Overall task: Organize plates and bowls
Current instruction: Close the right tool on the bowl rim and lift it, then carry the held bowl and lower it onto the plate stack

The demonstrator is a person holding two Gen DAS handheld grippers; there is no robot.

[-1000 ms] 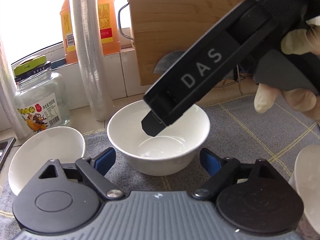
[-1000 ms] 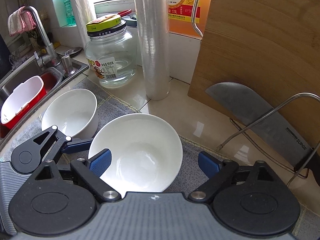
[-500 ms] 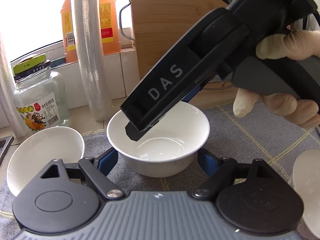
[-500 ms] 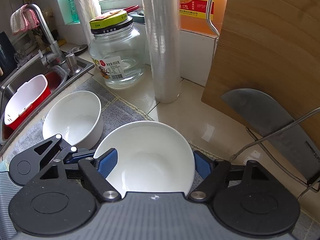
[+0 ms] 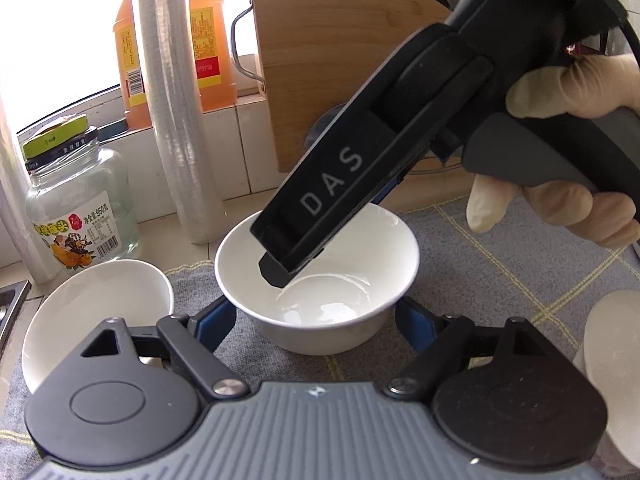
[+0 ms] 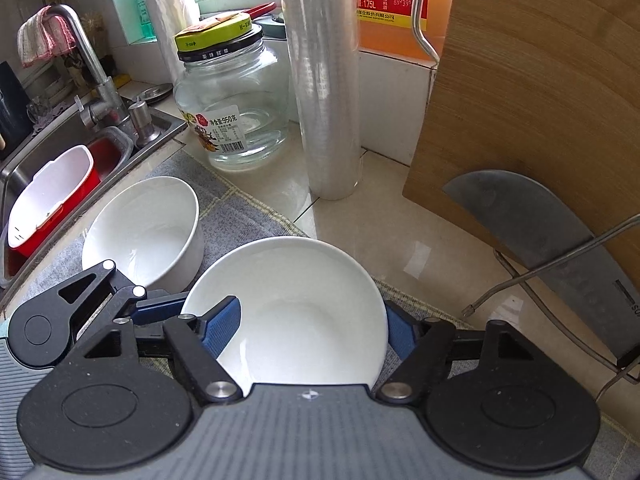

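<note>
Both grippers hold the same white bowl point(image 5: 316, 280), which sits on a grey cloth point(image 5: 500, 264) on the kitchen counter. The left gripper point(image 5: 316, 320) presses its blue pads against the bowl's two sides. The right gripper point(image 6: 312, 328) has just been closing and now squeezes the bowl from its own side. A second white bowl point(image 6: 144, 228) sits just beside it, nearer the sink point(image 6: 48, 156). A glass jar point(image 6: 232, 104) stands behind.

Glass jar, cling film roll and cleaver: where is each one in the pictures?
glass jar point(image 6: 232, 120), right wrist view, clear body.
cling film roll point(image 6: 326, 92), right wrist view, middle.
cleaver point(image 6: 536, 232), right wrist view, blade.
</note>
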